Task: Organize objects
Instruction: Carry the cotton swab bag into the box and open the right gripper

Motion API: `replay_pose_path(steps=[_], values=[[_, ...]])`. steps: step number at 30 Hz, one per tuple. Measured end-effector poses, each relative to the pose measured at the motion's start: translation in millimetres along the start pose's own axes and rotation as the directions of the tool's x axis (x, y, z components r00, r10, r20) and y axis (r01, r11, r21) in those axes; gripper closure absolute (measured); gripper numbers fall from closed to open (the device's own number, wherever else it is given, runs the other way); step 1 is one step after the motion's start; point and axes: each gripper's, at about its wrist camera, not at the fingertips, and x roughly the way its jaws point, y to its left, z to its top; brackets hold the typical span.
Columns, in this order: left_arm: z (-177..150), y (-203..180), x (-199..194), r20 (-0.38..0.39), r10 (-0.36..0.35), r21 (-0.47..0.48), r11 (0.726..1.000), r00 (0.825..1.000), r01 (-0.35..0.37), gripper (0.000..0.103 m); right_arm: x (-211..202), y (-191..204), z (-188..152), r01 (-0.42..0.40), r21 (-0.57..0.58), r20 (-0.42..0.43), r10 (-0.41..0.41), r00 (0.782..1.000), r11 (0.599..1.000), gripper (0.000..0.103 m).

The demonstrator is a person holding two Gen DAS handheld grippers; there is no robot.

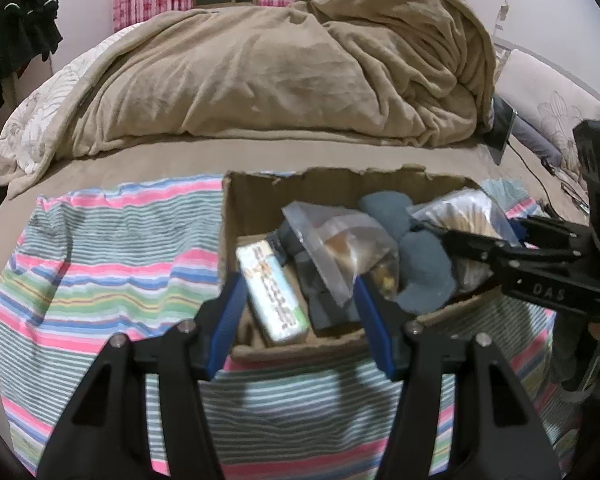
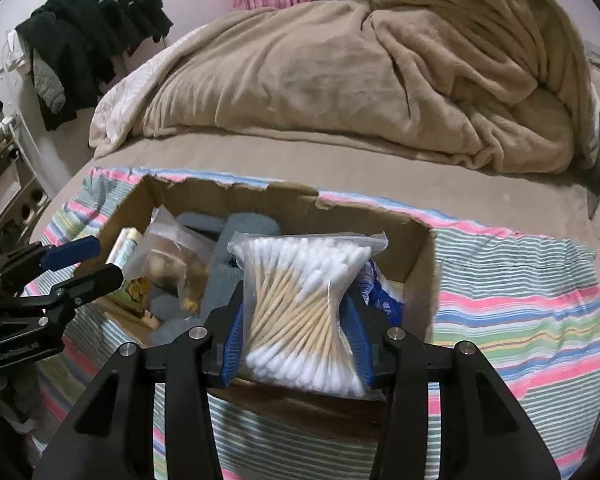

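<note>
An open cardboard box (image 1: 260, 184) (image 2: 379, 210) sits on a striped cloth on the bed. It holds a white-green carton (image 1: 274, 292) (image 2: 134, 276), a clear bag of brown items (image 1: 351, 240) (image 2: 176, 264), and grey socks (image 1: 423, 272) (image 2: 240, 228). My right gripper (image 2: 300, 312) is shut on a clear bag of cotton swabs (image 2: 303, 304) and holds it over the box's near right part. It also shows in the left wrist view (image 1: 451, 240). My left gripper (image 1: 300, 304) is open and empty over the box's near left edge. It also shows in the right wrist view (image 2: 100, 260).
The striped cloth (image 1: 100, 260) (image 2: 519, 300) spreads left and right of the box. A bunched beige blanket (image 1: 280, 60) (image 2: 379, 72) lies behind. A tablet (image 1: 501, 128) with a cable leans at the right. Dark clothes (image 2: 88, 32) hang at the far left.
</note>
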Motion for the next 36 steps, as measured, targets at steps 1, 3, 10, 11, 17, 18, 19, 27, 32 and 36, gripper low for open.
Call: replay_pose_path(steps=[1,3,10,11,17,18,19,27,32,36], values=[[-0.5,-0.9,0.3,0.001,0.001,0.004,1.000,1.000,-0.001,0.043,1.3,1.0,-1.0,0.002,-0.004,-0.001,-0.002,1.000,1.000,0.056],[-1.4,-2.6,-0.6,0.007,0.006,0.009,1.000,1.000,-0.006,0.039,2.4,1.9,-1.9,0.003,-0.008,0.000,-0.003,1.000,1.000,0.055],[-1.3,-2.1,-5.2,0.022,0.003,-0.001,1.000,1.000,-0.003,0.037,0.1,5.0,-3.3,0.003,-0.014,0.028,-0.003,1.000,1.000,0.049],[-1.3,-1.7,-7.2,0.028,0.006,-0.004,1.000,1.000,-0.006,0.037,-1.4,6.0,-3.4,0.002,-0.012,0.030,-0.002,1.000,1.000,0.044],[-1.4,-1.3,-24.2,0.066,0.032,-0.013,0.999,0.997,-0.031,0.035,-20.5,6.1,-2.4,0.001,0.007,0.082,-0.002,0.997,1.000,0.029],[-1.4,-1.1,-27.1,0.067,0.030,-0.016,0.999,0.997,-0.029,0.035,-22.8,5.2,-2.3,0.002,0.010,0.086,-0.003,0.996,1.000,0.029],[-1.4,-1.5,-29.8,0.066,0.027,-0.018,1.000,0.997,-0.026,0.035,-26.2,4.4,-2.5,0.001,0.014,0.093,-0.002,0.996,1.000,0.029],[-6.9,-15.6,-56.3,0.084,0.020,-0.002,1.000,0.996,-0.020,0.034,-47.5,10.6,-7.9,-0.003,0.004,0.110,0.003,0.994,1.000,0.029],[-13.7,-17.3,-72.0,0.088,0.020,-0.009,1.000,0.996,-0.020,0.034,-64.3,20.5,-13.0,-0.009,-0.003,0.129,0.009,0.992,1.000,0.029],[-21.2,-17.9,-86.9,0.098,0.029,-0.016,1.000,0.995,-0.027,0.034,-77.1,28.1,-19.2,-0.014,-0.005,0.137,0.015,0.990,1.000,0.029]])
